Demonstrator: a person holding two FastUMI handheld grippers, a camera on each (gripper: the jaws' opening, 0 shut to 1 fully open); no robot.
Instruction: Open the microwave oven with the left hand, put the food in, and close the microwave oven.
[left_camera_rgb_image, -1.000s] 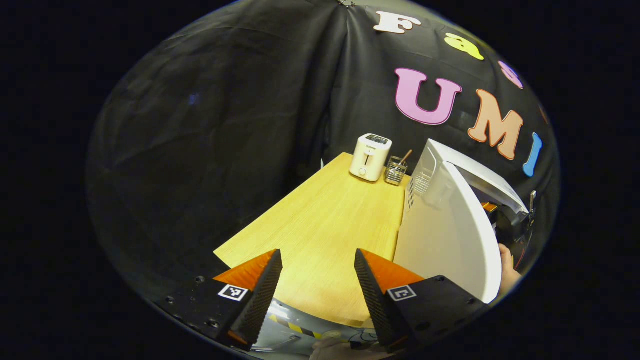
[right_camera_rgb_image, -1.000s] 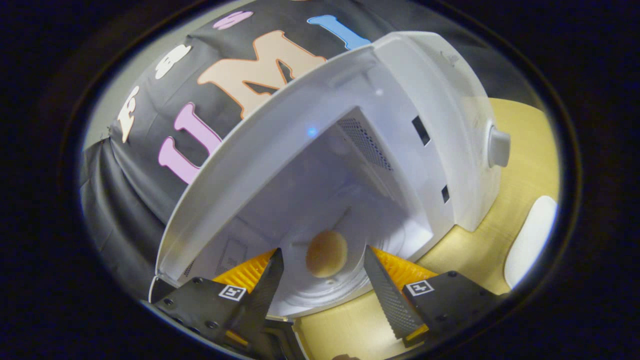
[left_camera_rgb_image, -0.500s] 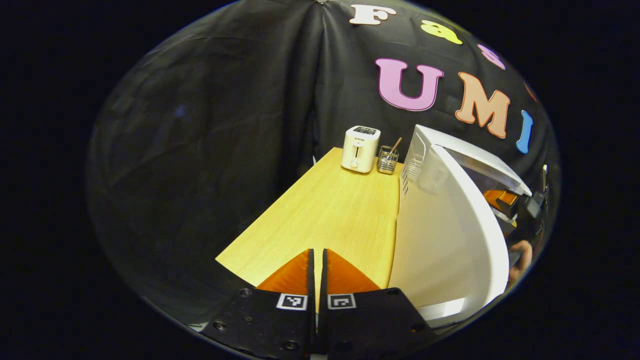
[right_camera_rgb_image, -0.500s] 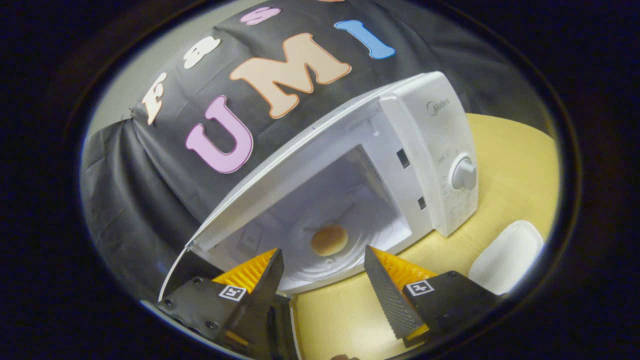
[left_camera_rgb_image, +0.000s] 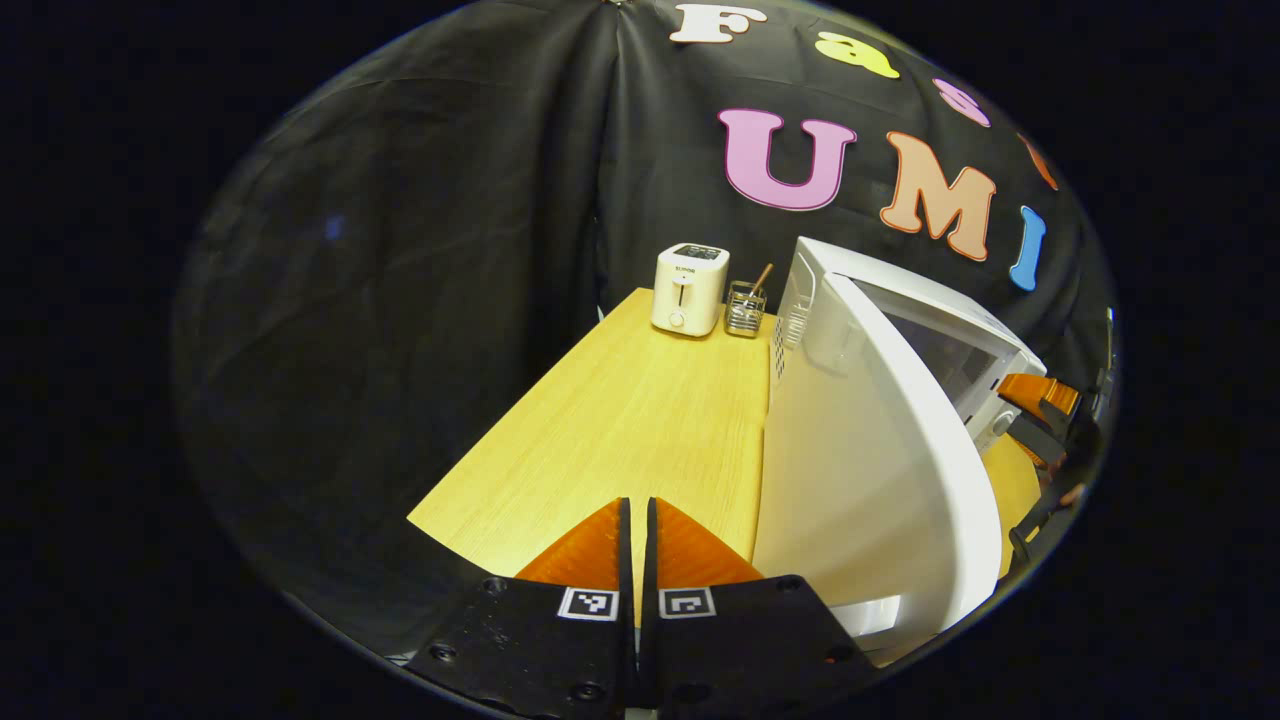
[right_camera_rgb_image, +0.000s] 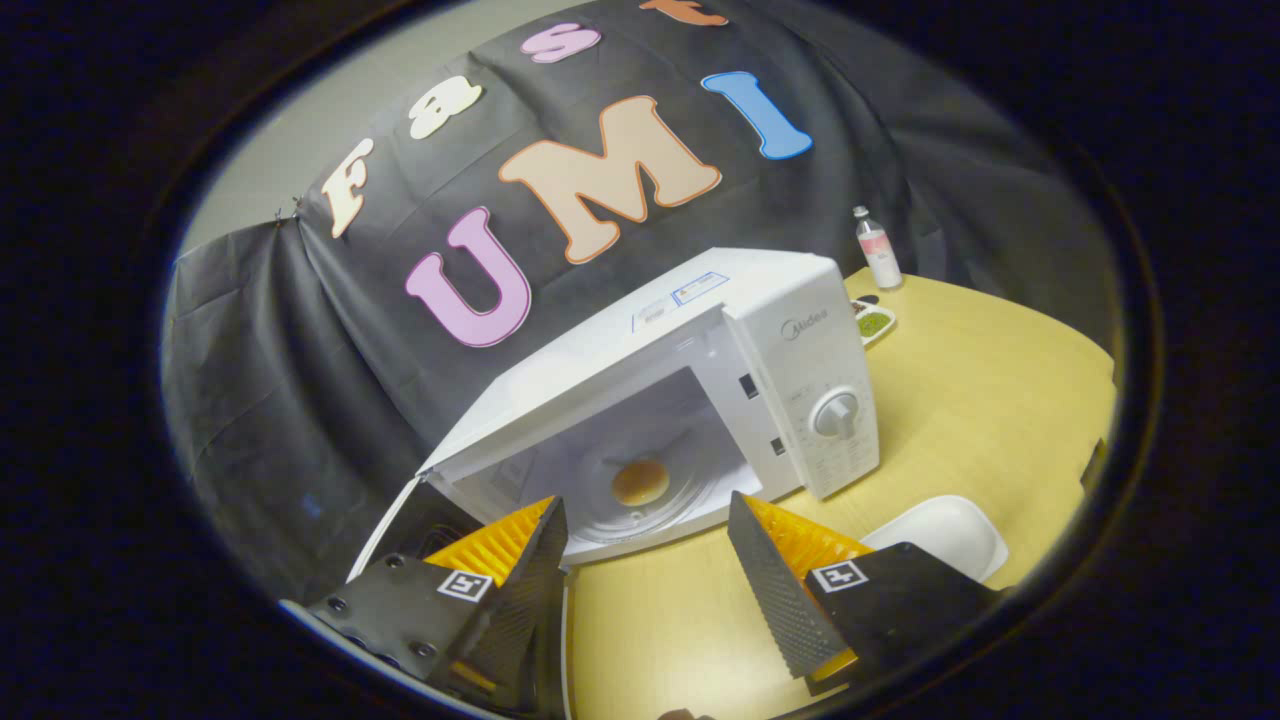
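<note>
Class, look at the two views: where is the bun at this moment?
In the right gripper view, the bun lies on the round plate inside the open microwave, left of its dial.

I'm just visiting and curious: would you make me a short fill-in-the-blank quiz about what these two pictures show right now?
1. The microwave oven has its door standing ____.
2. The bun lies on the turntable ____ the oven.
3. The right gripper has its jaws ____.
4. Beside the toaster stands a wire holder, at the table's ____ end.

Missing words: open; inside; open; far
</note>
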